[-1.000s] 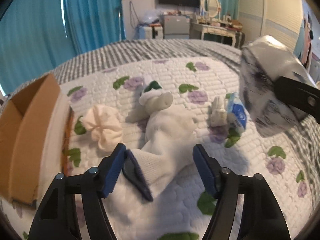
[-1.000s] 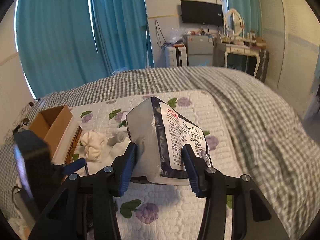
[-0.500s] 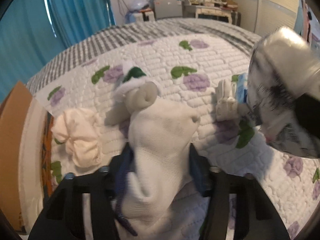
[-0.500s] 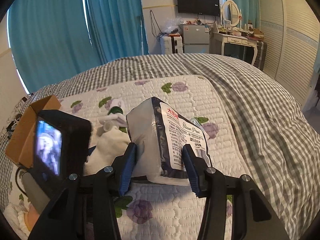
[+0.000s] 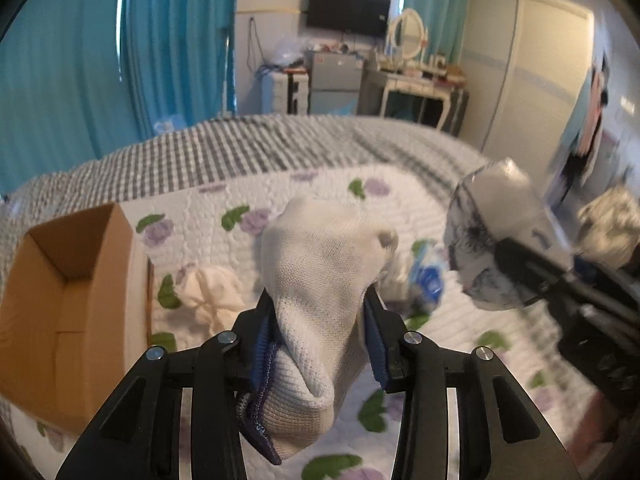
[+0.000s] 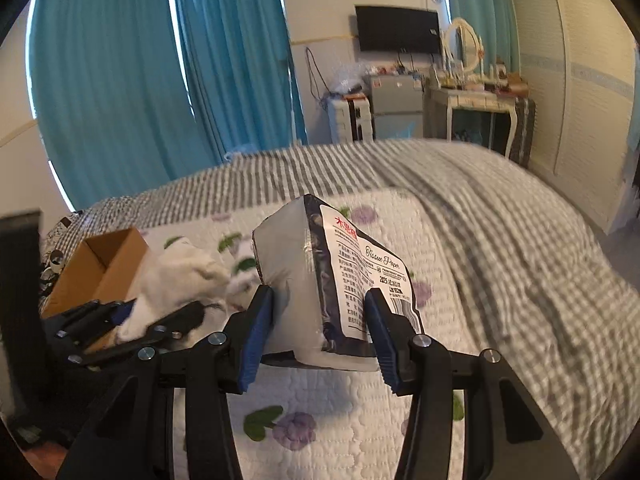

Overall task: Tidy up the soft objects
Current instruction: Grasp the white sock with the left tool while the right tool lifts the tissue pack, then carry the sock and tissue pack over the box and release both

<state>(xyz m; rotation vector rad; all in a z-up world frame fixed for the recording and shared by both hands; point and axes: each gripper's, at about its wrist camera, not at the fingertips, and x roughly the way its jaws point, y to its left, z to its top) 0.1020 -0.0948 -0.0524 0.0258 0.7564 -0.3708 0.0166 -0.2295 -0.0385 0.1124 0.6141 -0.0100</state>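
Note:
My left gripper (image 5: 320, 320) is shut on a white sock with a navy cuff (image 5: 324, 280) and holds it above the flowered quilt (image 5: 200, 208). My right gripper (image 6: 318, 320) is shut on a silver tissue paper pack (image 6: 332, 280), held in the air; the pack also shows in the left wrist view (image 5: 496, 244). An open cardboard box (image 5: 68, 304) sits on the quilt to the left, also in the right wrist view (image 6: 100, 268). A cream bundled cloth (image 5: 212, 296) lies beside the box. A small blue tissue packet (image 5: 428, 280) lies behind the sock.
A grey checked blanket (image 6: 520, 240) covers the rest of the bed. Teal curtains (image 6: 140, 80), a TV (image 6: 396, 30) and a dresser (image 6: 480, 108) stand at the far wall. A wardrobe (image 6: 592, 100) is on the right.
My left gripper closed on the white sock and lifted it off the quilt. The right gripper keeps the tissue pack and has shifted slightly.

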